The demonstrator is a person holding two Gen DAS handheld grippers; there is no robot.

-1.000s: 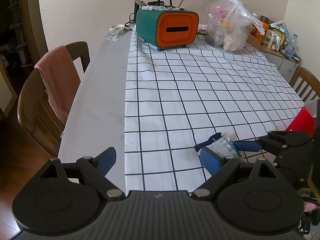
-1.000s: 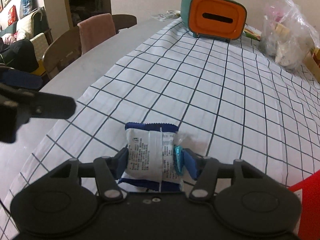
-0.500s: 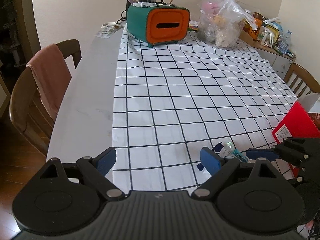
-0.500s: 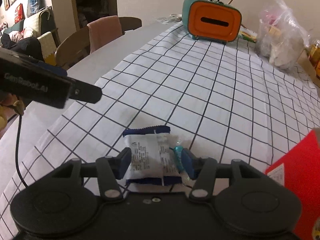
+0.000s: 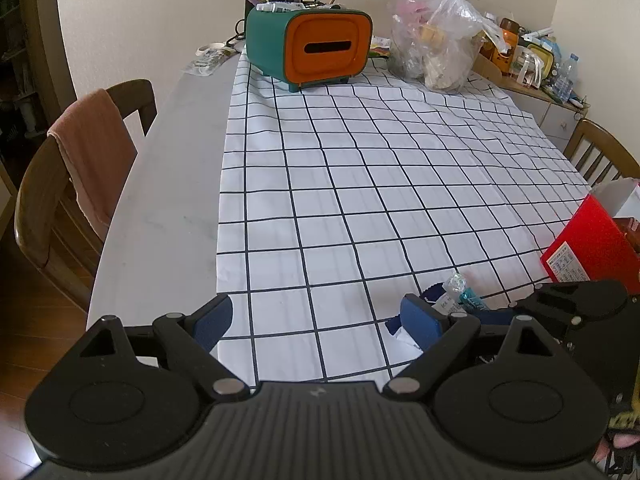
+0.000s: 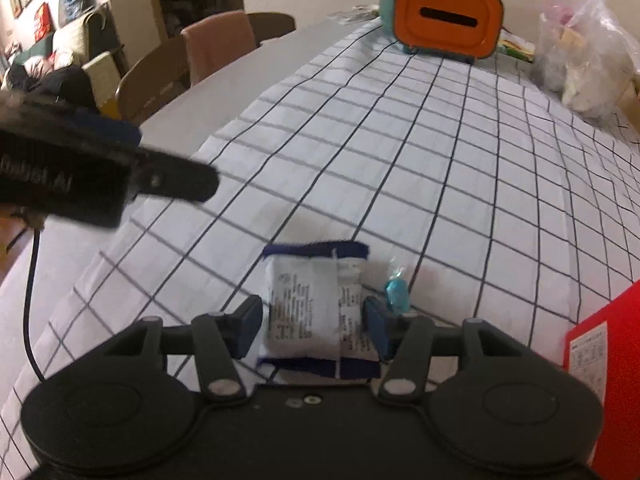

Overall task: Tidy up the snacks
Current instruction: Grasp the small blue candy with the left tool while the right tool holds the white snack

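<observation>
Two snacks are being shown near the front edge of the worktop (image 5: 168,184), on the checked cloth (image 5: 360,184): a white packet with blue ends (image 6: 316,312) and a small teal-wrapped sweet (image 6: 397,291) lying just beside it on its right. A red box (image 5: 588,248), standing open at the right edge of the cloth, is being judged the likely destination; its inside is largely hidden, so nothing can be said of what has already been put away. The task is therefore being judged as in an early or middle stage, with at least these two items left on the cloth. The right tongs (image 6: 312,322) are being held narrowly open around the packet, one blue pad lying at each long side; the right pad appears to be touching the wrapper, while a thin gap seems to be showing at the left, so a firm grip cannot be confirmed, and the packet is being taken as resting on the cloth. The left tongs (image 5: 316,322) are being held wide apart and empty over the near edge of the cloth, touching nothing. A teal and orange tissue box (image 5: 308,50) and a clear plastic bag (image 5: 436,48) are being seen at the far end, well apart from the work.
</observation>
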